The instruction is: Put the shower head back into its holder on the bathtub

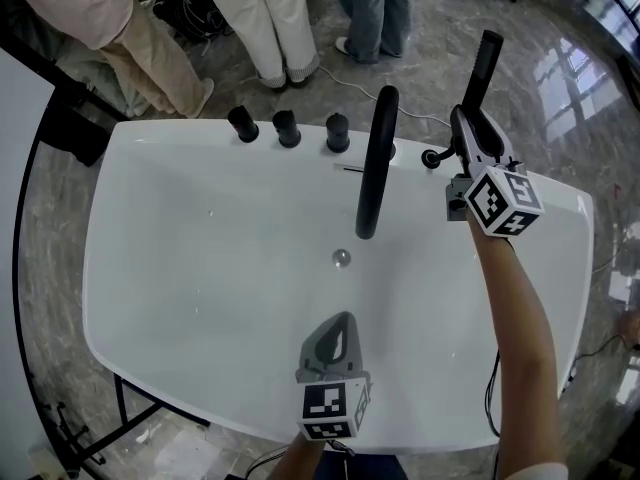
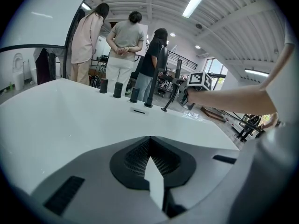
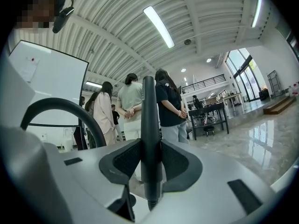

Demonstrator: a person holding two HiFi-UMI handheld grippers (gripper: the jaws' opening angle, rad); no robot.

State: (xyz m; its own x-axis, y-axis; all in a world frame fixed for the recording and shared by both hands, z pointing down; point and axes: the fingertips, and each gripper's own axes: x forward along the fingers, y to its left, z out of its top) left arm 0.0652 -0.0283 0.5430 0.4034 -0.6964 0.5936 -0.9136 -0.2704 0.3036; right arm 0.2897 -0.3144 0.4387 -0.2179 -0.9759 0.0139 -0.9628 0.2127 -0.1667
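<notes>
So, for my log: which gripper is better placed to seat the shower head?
Right. The right gripper clamps the shower head upright in its jaws, close to the holder on the tub's far rim; the left gripper is shut, empty, at the near rim.

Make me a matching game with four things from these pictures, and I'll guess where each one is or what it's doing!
Things
1. shower head
2. left gripper
3. faucet spout
4. three knobs

Places or states
A. standing in a row on the far rim of the bathtub
B. jaws together, holding nothing, over the white basin
C. upright, clamped in the right gripper
D. black, arching out from the rim over the basin

Pairs: 1-C, 2-B, 3-D, 4-A
</notes>
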